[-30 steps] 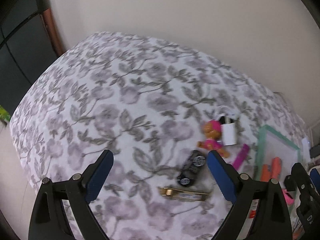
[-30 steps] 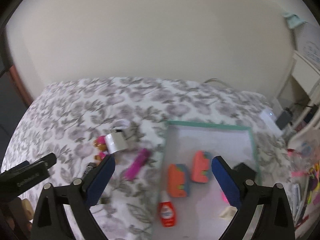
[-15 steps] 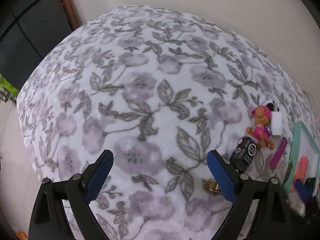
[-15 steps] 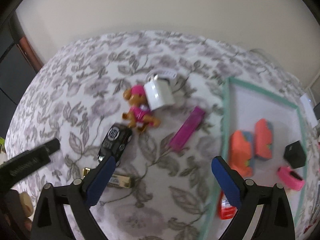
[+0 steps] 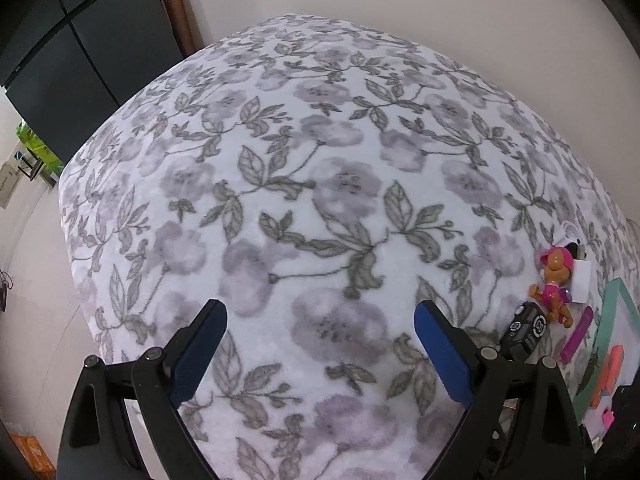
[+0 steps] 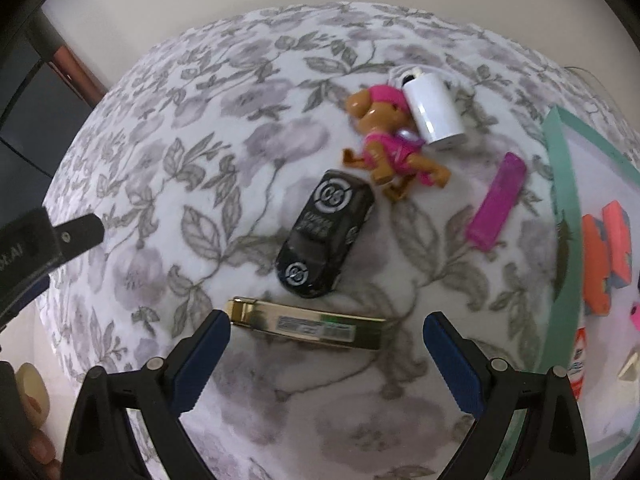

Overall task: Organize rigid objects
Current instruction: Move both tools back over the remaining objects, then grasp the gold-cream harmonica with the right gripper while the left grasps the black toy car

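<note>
Jaws of the right gripper point(image 6: 326, 334) stand wide apart, holding nothing, over a gold bar point(image 6: 306, 323) lying crosswise between the fingertips on the floral cloth point(image 6: 224, 152). Beyond it lies a black car point(image 6: 326, 236), then a pup figure point(image 6: 390, 140) touching a white charger point(image 6: 434, 110). A magenta stick point(image 6: 496, 204) lies beside the teal tray point(image 6: 562, 184). The left gripper point(image 5: 320, 330) is also spread, empty, above bare cloth.

1. Soft, even indoor light reaches me; the floral grey-and-white fleece blanket point(image 5: 320, 200) shows only faint shadows.
2. My fisheye lenses bulge everything, with black vignette at the corners.
3. The shiny gold rectangular metal bar point(image 6: 306, 323) glares slightly and looks smeared.
</note>
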`<move>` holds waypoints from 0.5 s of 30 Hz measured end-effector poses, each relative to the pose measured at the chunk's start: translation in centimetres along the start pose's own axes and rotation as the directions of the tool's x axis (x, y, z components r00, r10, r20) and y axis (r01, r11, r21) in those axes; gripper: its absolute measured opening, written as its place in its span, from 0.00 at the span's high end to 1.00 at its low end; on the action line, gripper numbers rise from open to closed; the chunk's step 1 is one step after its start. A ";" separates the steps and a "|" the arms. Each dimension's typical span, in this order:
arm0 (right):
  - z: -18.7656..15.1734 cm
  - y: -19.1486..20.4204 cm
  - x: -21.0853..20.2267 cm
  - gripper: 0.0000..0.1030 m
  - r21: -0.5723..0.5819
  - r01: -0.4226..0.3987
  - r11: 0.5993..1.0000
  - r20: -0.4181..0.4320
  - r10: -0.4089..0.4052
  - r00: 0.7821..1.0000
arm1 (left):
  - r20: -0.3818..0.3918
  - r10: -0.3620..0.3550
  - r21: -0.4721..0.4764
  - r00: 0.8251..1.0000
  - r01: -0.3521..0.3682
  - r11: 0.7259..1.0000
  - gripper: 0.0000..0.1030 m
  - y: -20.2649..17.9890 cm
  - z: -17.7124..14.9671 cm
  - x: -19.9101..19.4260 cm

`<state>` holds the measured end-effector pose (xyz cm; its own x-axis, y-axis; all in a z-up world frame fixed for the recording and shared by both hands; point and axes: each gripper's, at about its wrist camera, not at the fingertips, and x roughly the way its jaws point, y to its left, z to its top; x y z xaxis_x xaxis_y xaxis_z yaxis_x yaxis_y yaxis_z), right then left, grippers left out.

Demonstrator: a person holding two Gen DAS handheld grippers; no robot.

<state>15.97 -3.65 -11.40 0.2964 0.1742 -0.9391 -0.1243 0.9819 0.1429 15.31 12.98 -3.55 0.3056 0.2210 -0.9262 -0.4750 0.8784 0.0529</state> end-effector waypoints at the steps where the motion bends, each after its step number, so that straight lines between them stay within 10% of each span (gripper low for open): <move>1: 0.1 0.3 0.2 0.04 -0.002 0.002 1.000 -0.001 -0.002 1.000 | -0.005 -0.004 -0.002 1.000 0.004 1.000 0.08 0.1 0.0 0.2; 15: -0.4 2.6 1.8 0.05 0.007 0.093 0.996 0.031 -0.093 0.995 | -0.055 -0.029 0.017 0.998 0.030 0.999 0.08 -0.8 -0.4 1.9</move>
<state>15.76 -0.84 -12.87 0.3357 0.0843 -0.9382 -0.0893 0.9944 0.0574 15.94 12.55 -5.54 0.2732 0.1715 -0.9465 -0.4512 0.8919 0.0314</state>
